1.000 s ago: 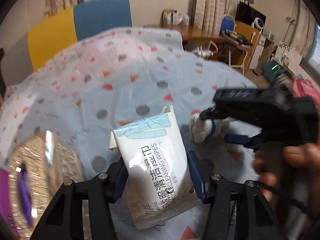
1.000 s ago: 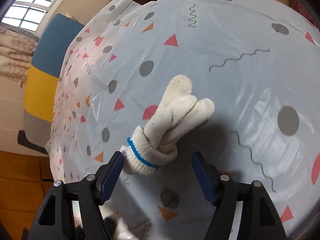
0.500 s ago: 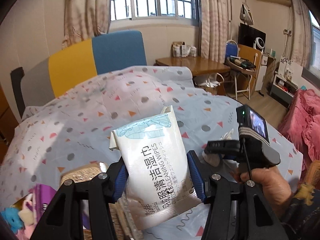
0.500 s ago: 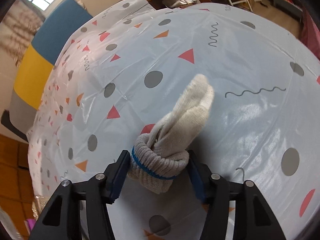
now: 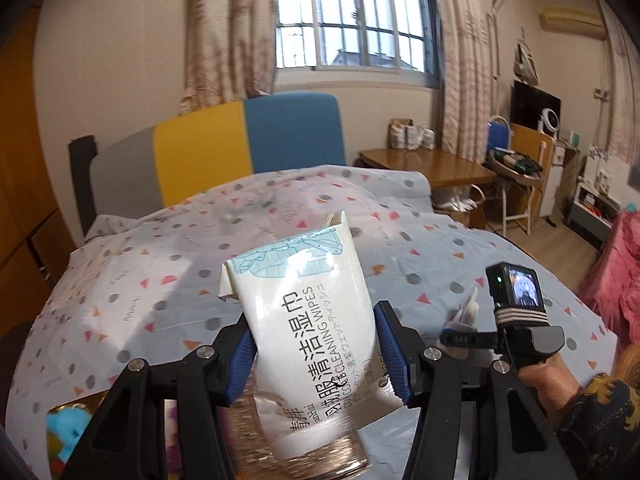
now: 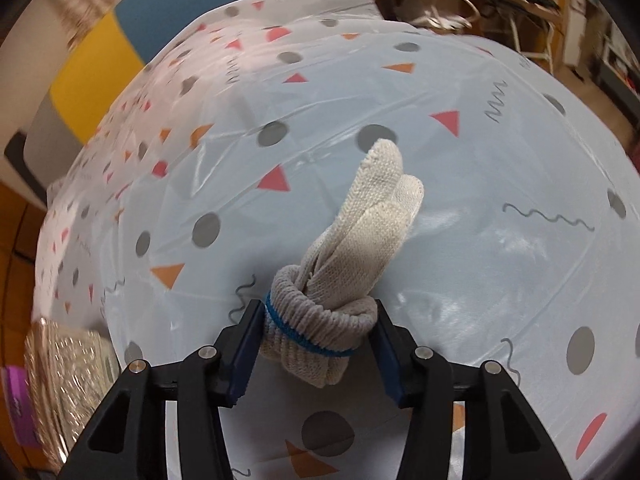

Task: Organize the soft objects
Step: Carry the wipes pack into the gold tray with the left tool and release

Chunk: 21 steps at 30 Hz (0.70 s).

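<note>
Two soft things in hand, one per side. Right hand-held gripper (image 6: 318, 320) closing on a rolled white glove (image 6: 360, 232), with the blue-banded cuff between the pads and pressed from both sides. Long axis of the glove running from the jaws toward 1 o'clock, cuff end nearest, knitted fingers farthest. Lifted clear of the patterned bed cover (image 6: 500, 152) or just grazing it: hard to tell from this angle.

Left hand-held gripper (image 5: 314, 344) clenched on a pack of wipes (image 5: 304, 300), gripped across its lower half, top edge toward 12 o'clock.

Glittery gold container (image 6: 68, 368) at 8 o'clock in the right wrist view, well apart from the glove. Judged the drop spot, so a swing of the glove toward 8 o'clock, cuff leading. In the left wrist view, the same gold shimmer at 6 o'clock, right under the pack. Left side judged the nearer of the two.

Glove: coarse off-white knit, fingers tucked through its own ribbed cuff into a loose bundle. Soft enough to sag or unroll under a slack grip.
</note>
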### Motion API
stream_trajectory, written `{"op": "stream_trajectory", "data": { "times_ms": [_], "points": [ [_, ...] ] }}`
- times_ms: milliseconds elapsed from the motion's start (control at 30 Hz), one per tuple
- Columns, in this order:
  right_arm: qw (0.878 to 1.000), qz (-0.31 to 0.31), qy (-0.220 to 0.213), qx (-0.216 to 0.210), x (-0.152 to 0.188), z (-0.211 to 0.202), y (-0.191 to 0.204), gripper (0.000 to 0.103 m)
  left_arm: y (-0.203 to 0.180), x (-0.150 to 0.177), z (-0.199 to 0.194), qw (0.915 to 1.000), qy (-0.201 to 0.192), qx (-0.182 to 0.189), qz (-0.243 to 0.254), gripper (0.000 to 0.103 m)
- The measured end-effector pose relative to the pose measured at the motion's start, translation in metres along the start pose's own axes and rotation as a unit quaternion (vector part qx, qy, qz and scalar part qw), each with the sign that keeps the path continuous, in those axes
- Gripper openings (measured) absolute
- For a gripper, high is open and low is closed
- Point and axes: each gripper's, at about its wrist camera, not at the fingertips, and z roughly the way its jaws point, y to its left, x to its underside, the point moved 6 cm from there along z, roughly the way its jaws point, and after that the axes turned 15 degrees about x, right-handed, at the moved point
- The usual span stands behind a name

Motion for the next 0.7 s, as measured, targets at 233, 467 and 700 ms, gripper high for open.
{"op": "stream_trajectory", "data": {
  "times_ms": [233,467,700],
  "points": [
    [0.998,-0.061,-0.015,0.016,0.009,-0.003,0.017,0.049,0.051,0.007,-0.045,0.9982,-0.025,-0.038,-0.038,0.057],
    [0.998,-0.066,-0.011,0.018,0.011,-0.002,0.018,0.048,0.099,0.03,-0.081,0.9941,-0.034,-0.067,-0.078,0.057],
    [0.997,-0.073,-0.007,0.02,0.012,0.001,0.019,0.048,0.161,0.076,-0.126,0.9828,-0.041,-0.093,-0.154,0.057]
  ]
}}
